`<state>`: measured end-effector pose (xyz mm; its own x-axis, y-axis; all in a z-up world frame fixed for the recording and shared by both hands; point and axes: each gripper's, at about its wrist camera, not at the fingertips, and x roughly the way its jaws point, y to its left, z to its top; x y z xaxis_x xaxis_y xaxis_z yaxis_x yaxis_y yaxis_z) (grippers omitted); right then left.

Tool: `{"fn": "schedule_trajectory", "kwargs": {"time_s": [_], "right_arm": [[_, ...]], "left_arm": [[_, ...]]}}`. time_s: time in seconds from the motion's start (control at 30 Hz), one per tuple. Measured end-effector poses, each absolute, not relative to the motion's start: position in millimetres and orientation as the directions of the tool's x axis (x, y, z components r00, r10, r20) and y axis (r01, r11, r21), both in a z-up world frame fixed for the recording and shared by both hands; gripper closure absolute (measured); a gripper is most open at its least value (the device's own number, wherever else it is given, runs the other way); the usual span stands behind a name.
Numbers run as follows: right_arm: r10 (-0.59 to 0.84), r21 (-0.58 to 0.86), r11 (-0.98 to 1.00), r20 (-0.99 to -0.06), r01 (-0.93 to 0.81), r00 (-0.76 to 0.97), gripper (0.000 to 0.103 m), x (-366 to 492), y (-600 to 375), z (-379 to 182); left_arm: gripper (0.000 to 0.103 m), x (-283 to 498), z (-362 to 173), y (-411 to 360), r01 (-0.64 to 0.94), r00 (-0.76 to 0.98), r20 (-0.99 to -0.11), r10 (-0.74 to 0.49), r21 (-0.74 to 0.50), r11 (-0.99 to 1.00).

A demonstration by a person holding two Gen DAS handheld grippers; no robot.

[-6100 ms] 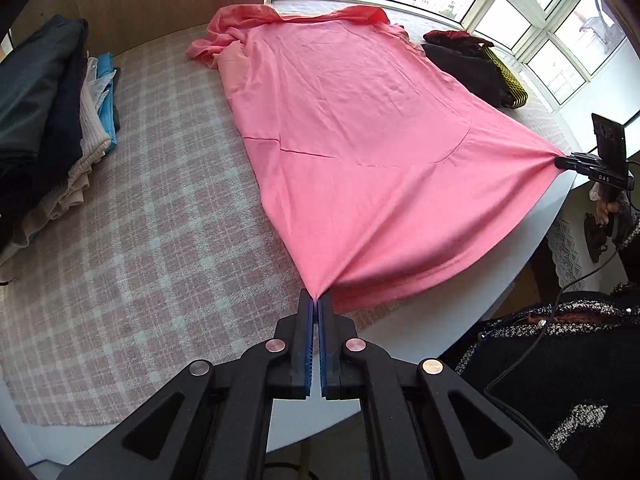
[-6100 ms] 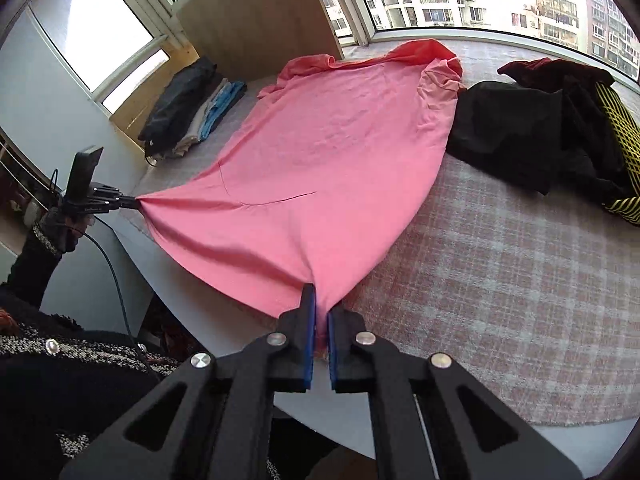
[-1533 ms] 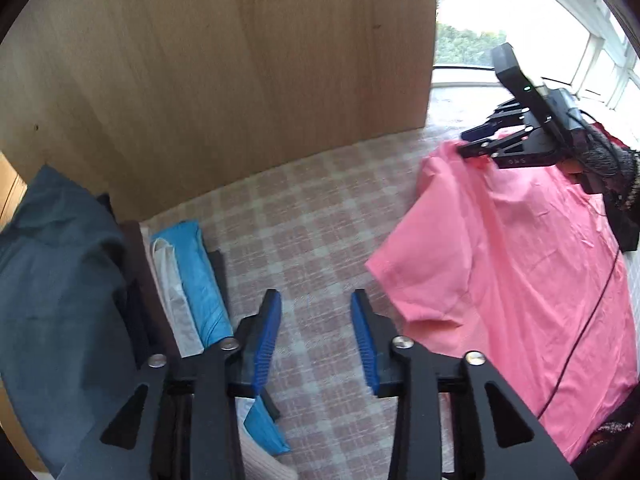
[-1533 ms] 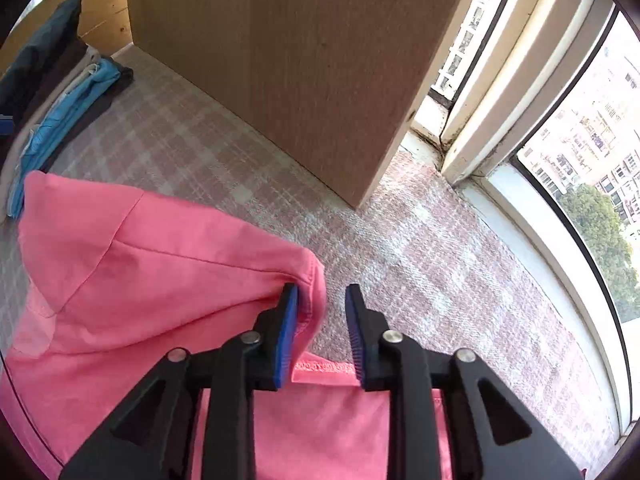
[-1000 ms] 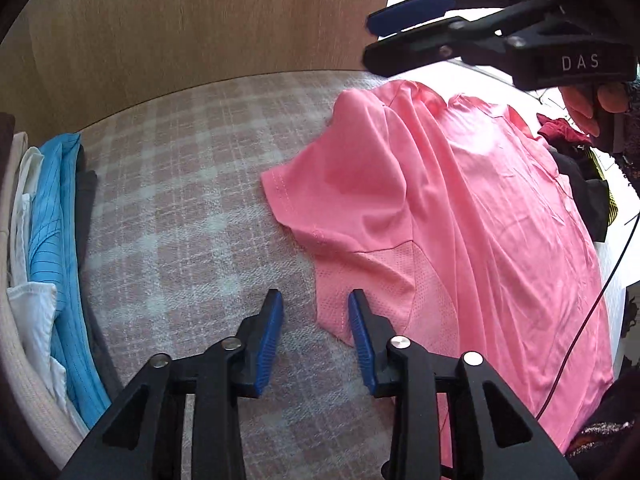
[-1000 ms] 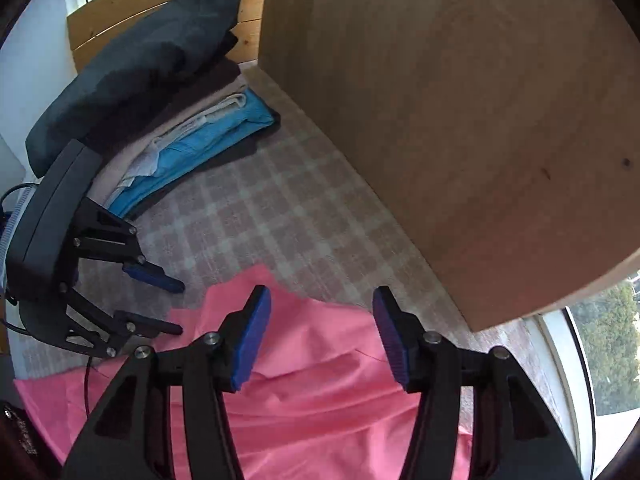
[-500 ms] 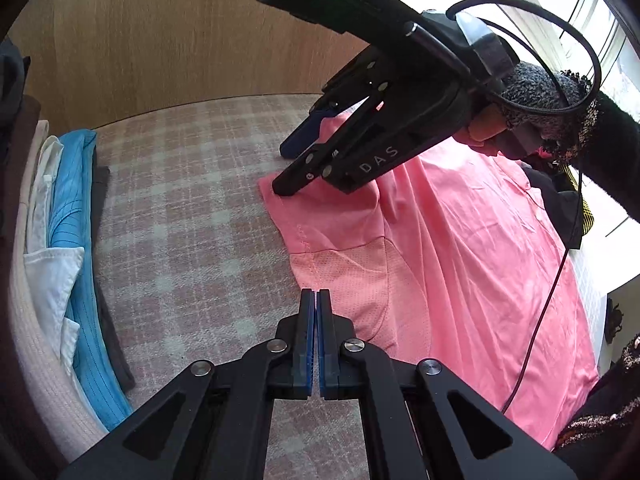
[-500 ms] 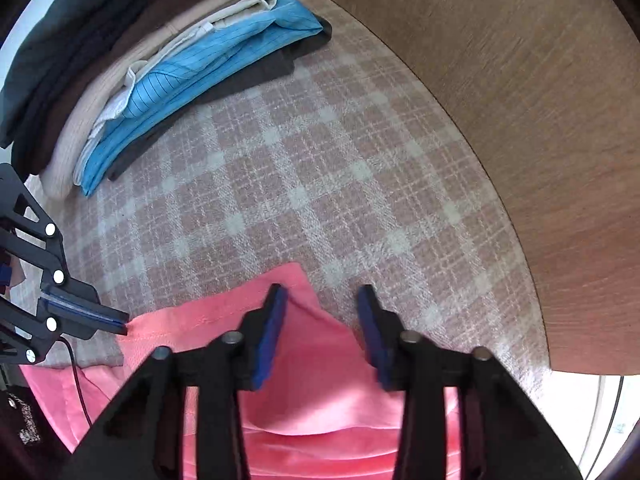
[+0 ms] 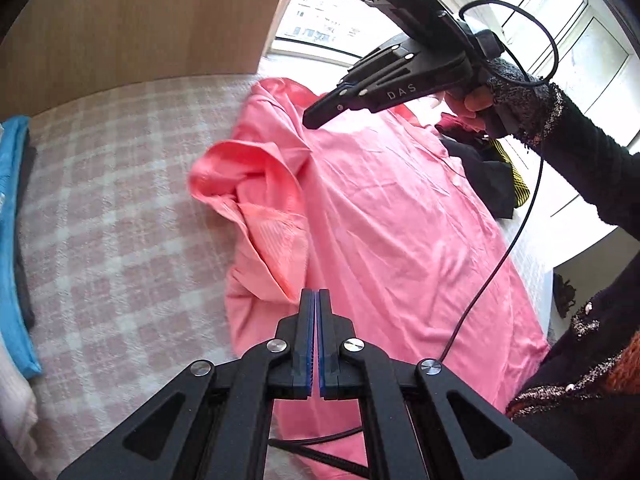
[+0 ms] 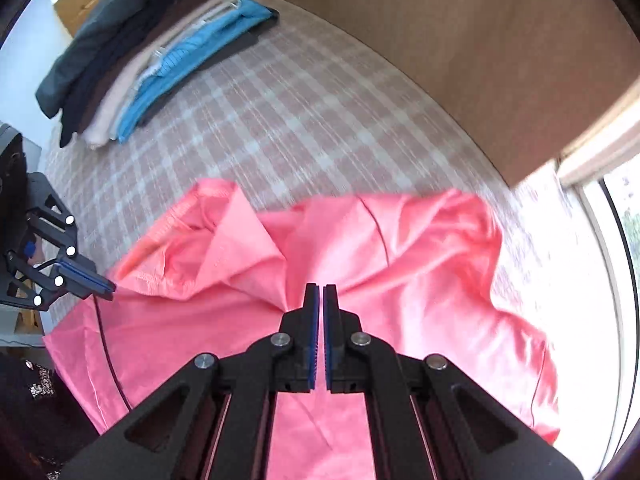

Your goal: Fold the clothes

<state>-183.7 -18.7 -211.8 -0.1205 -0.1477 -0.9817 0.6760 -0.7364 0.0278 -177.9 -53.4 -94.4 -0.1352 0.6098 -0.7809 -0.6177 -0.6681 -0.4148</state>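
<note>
**A:** so the pink shirt [image 9: 392, 216] is spread on the checked tablecloth [image 9: 120, 208], and the sleeve [image 9: 256, 200] on the stack side isn't flat anymore. Half a second ago it lay spread out, now it's bunched up and lifted in over the body.

**B:** yeah, both grippers have clamped. The left gripper [image 9: 316, 294] was already pinched on the sleeve's lower edge; it's still closed tight with pink fabric right at its tips. The right gripper [image 10: 321, 290] was open over the shoulder a moment back, and now its jaws are nearly together with cloth puckering at the tips.

**A:** so that's the sleeve fold starting?

**B:** looks like it to me, sleeve getting carried inward over the torso. It's crumpled, so I'd guess it needs flattening once laid down.

**A:** and the rest?

**B:** folded stack of clothes [image 10: 160, 48] sits well apart near the wooden panel [image 10: 460, 40], dark clothes [image 9: 492, 168] just beside the shirt's far edge.
</note>
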Motion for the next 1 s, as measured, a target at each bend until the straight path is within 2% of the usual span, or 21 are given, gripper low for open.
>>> {"fn": "schedule_trajectory", "kwargs": {"time_s": [0.07, 0.1, 0.13, 0.2, 0.3, 0.4, 0.5, 0.6, 0.67, 0.73, 0.77, 0.8, 0.87, 0.9, 0.93, 1.0], "right_arm": [[-0.155, 0.001, -0.734, -0.974, 0.679, -0.165, 0.097, -179, -26, -208], [-0.196, 0.027, -0.726, -0.966, 0.687, -0.169, 0.086, -177, -32, -204], [-0.235, 0.058, -0.719, -0.958, 0.692, -0.164, 0.066, -175, -40, -200], [-0.304, 0.11, -0.701, -0.94, 0.705, -0.155, 0.05, -172, -55, -195], [-0.289, 0.076, -0.682, -0.942, 0.728, -0.172, 0.05, -174, -83, -204], [-0.271, 0.119, -0.693, -0.957, 0.711, -0.104, 0.05, -186, -99, -229], [-0.259, 0.139, -0.696, -0.964, 0.705, -0.066, 0.05, -188, -99, -240], [-0.258, 0.146, -0.692, -0.965, 0.707, -0.054, 0.051, -189, -96, -242], [-0.261, 0.153, -0.69, -0.964, 0.708, -0.046, 0.057, -190, -95, -243], [-0.256, 0.16, -0.691, -0.966, 0.705, -0.031, 0.074, -193, -95, -246], [-0.247, 0.163, -0.692, -0.969, 0.703, -0.019, 0.077, -194, -95, -249], [-0.239, 0.165, -0.693, -0.971, 0.702, -0.008, 0.082, -195, -95, -252], [-0.238, 0.169, -0.691, -0.971, 0.703, 0.001, 0.088, -196, -95, -255], [-0.24, 0.168, -0.693, -0.971, 0.701, -0.004, 0.095, -196, -93, -254], [-0.243, 0.167, -0.694, -0.97, 0.7, -0.009, 0.097, -197, -92, -252], [-0.255, 0.164, -0.692, -0.967, 0.703, -0.025, 0.098, -198, -90, -243]], "left_arm": [[0.102, -175, -95, -53, -0.617, -0.138, -0.789, 0.598, -0.404, -0.675], [0.101, -173, -95, -53, -0.614, -0.14, -0.793, 0.593, -0.4, -0.68], [0.099, -176, -93, -59, -0.593, -0.16, -0.793, 0.588, -0.399, -0.699], [0.093, -180, -89, -70, -0.548, -0.2, -0.791, 0.578, -0.399, -0.735], [0.091, -194, -90, -85, -0.478, -0.237, -0.793, 0.561, -0.408, -0.778], [0.086, -211, -98, -86, -0.447, -0.216, -0.792, 0.572, -0.441, -0.779], [0.077, -224, -103, -81, -0.431, -0.19, -0.782, 0.593, -0.477, -0.766], [0.076, -232, -107, -77, -0.417, -0.169, -0.784, 0.598, -0.492, -0.764], [0.076, -233, -107, -74, -0.418, -0.152, -0.778, 0.609, -0.508, -0.753], [0.076, -233, -111, -68, -0.437, -0.132, -0.809, 0.572, -0.471, -0.766], [0.077, -234, -114, -64, -0.446, -0.123, -0.83, 0.545, -0.444, -0.777], [0.079, -233, -117, -63, -0.454, -0.113, -0.843, 0.525, -0.426, -0.782], [0.097, -232, -120, -61, -0.465, -0.101, -0.841, 0.532, -0.433, -0.772], [0.099, -231, -121, -61, -0.469, -0.097, -0.838, 0.538, -0.438, -0.767], [0.099, -229, -119, -61, -0.476, -0.103, -0.834, 0.542, -0.437, -0.763], [0.101, -226, -114, -63, -0.486, -0.117, -0.826, 0.551, -0.436, -0.757]]}}
